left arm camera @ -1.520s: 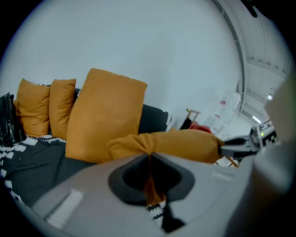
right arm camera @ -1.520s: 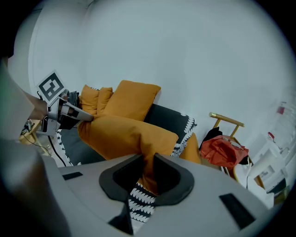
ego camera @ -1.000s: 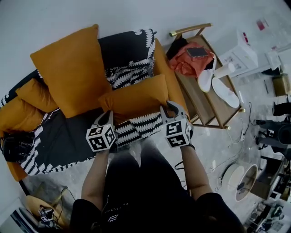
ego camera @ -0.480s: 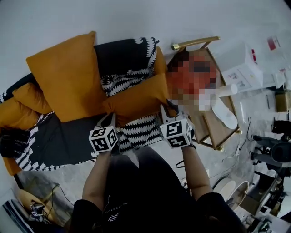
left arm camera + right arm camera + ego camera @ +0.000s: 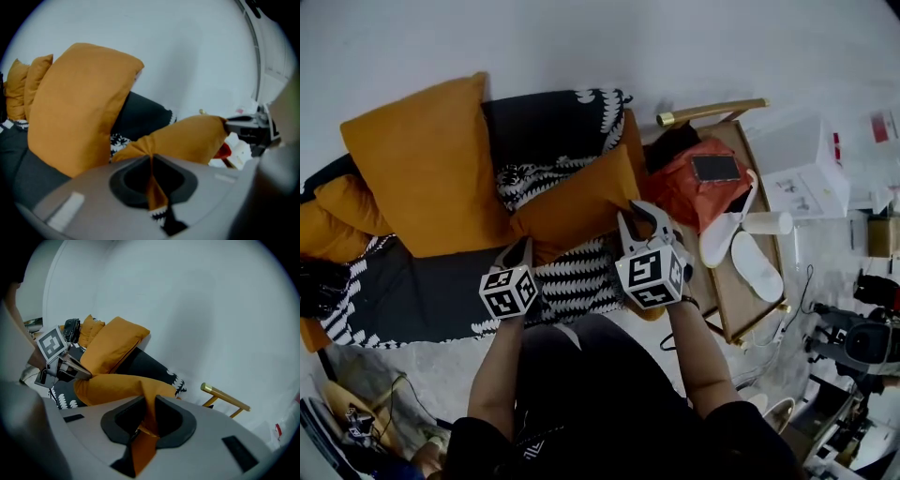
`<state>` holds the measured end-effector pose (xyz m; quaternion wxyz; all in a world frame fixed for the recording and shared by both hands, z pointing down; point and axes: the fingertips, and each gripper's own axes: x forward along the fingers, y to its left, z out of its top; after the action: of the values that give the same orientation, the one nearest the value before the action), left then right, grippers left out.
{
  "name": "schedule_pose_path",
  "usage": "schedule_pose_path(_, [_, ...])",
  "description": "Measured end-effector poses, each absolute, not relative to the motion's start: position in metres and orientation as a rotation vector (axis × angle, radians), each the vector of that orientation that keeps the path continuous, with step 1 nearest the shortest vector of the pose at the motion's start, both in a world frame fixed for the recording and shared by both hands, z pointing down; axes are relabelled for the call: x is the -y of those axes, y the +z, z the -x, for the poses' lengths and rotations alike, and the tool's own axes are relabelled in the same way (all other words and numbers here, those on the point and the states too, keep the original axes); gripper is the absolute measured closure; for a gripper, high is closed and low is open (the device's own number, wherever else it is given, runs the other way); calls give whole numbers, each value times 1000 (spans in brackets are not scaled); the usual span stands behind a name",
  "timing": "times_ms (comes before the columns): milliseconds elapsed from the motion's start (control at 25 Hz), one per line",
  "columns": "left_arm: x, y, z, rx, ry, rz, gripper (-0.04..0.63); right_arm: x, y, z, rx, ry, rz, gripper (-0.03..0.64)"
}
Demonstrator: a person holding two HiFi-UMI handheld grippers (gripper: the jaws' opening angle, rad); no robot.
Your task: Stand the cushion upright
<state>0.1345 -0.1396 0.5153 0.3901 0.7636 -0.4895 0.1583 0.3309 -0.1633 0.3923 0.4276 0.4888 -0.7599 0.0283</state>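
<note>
A small orange cushion hangs over the black, fern-patterned sofa, held at both lower corners. My left gripper is shut on its left corner, and orange fabric is pinched between the jaws in the left gripper view. My right gripper is shut on the right corner, with fabric squeezed between its pads. The cushion slants, its right end higher and nearer the wall. In the right gripper view the cushion stretches across to the left gripper.
A large orange cushion leans upright against the white wall behind the sofa, with smaller orange cushions at its left. To the right stands a gold-railed wooden rack with an orange cloth, a phone and white slippers. Cables and gear litter the floor at right.
Both grippers have carried the small cushion leftwards and towards the sofa's back. Its right end has swung higher. Both grips have held.
</note>
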Motion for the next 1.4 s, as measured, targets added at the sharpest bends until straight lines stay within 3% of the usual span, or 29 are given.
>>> schedule_pose_path(840, [212,566,-177,1303,127,-1821,569,246,400,-343,1937,-97,-1158,554])
schedule_pose_path(1400, [252,610,-214,1283,154,-1791,571,267,425,-361,1899,-88,-1200,558])
